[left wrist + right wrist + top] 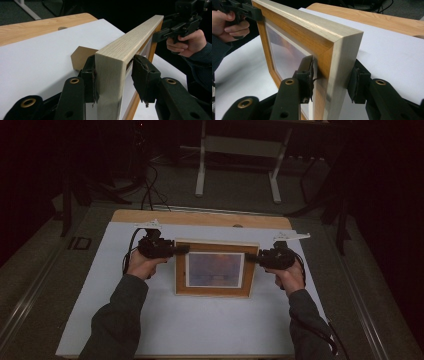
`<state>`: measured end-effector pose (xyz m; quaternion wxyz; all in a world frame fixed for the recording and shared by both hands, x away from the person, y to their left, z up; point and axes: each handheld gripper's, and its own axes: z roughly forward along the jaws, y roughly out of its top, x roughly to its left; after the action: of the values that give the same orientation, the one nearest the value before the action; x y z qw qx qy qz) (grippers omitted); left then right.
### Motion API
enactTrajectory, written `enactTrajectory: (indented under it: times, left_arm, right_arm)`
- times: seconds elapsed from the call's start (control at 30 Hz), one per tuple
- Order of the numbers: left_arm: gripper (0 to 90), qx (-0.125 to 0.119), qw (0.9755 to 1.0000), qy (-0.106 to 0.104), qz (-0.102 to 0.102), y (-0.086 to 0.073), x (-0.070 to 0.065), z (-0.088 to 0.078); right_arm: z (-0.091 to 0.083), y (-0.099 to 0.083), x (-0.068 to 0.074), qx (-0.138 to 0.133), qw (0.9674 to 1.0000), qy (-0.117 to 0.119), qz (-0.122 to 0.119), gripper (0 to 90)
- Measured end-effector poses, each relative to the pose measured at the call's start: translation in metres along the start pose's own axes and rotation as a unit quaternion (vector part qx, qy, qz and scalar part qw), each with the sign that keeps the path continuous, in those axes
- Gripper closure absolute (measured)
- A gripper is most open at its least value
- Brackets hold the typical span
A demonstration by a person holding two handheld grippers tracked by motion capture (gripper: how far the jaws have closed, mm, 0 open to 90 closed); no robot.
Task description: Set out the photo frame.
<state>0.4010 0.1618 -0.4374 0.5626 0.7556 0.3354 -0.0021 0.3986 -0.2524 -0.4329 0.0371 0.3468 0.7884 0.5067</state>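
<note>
Between the jaws of each gripper sits one side edge of the picture frame [216, 268], which stands upright on the white sheet [150, 320]. Its long way runs straight from the left gripper [113, 77] to the right gripper [332, 77]. Left jaws: one pad touches, the other stands off a little. Right jaws sit close on both faces, but I cannot tell if they press.

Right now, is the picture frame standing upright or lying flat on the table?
Upright. The picture frame stands on its lower edge on the white sheet, its brown stand folded out behind; each gripper's jaws flank a side edge.
</note>
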Motion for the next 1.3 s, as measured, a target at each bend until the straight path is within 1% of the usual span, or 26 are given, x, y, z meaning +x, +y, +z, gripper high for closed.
enactTrajectory:
  times: [0.43,0.53,0.57,0.7,0.77,1.13,1.3]
  left_arm:
    - [58.1,0.002,1.0000,-0.001,-0.002,0.0003,-0.0006,-0.0006]
    - [57.9,0.002,1.0000,-0.002,-0.007,0.0002,-0.0003,-0.0005]
    - [57.8,0.002,1.0000,-0.002,-0.009,0.0002,-0.0004,-0.0006]
    - [57.8,0.004,0.9999,-0.005,-0.012,0.0000,-0.0011,-0.0018]
    - [57.8,0.005,0.9999,-0.004,-0.011,0.0001,-0.0020,-0.0025]
    - [58.3,0.010,0.9998,-0.004,-0.017,-0.0010,-0.0042,-0.0039]
    - [58.2,0.014,0.9996,-0.008,-0.021,-0.0021,-0.0026,-0.0037]
  right_arm:
    - [-0.0007,-0.0004,0.0008,0.001,1.0000,0.001,-0.002,60.3]
    - [-0.0006,0.0002,0.0003,0.002,1.0000,0.003,-0.004,59.9]
    - [-0.0007,0.0008,0.0004,0.005,1.0000,0.002,-0.005,59.5]
    - [0.0015,0.0015,0.0025,0.015,0.9998,-0.007,-0.012,53.0]
    - [0.0017,0.0012,0.0024,0.015,0.9998,-0.006,-0.012,51.6]
    - [0.0015,0.0012,0.0021,0.014,0.9998,-0.005,-0.013,52.4]
    - [0.0015,0.0008,0.0014,0.012,0.9998,-0.008,-0.010,49.7]
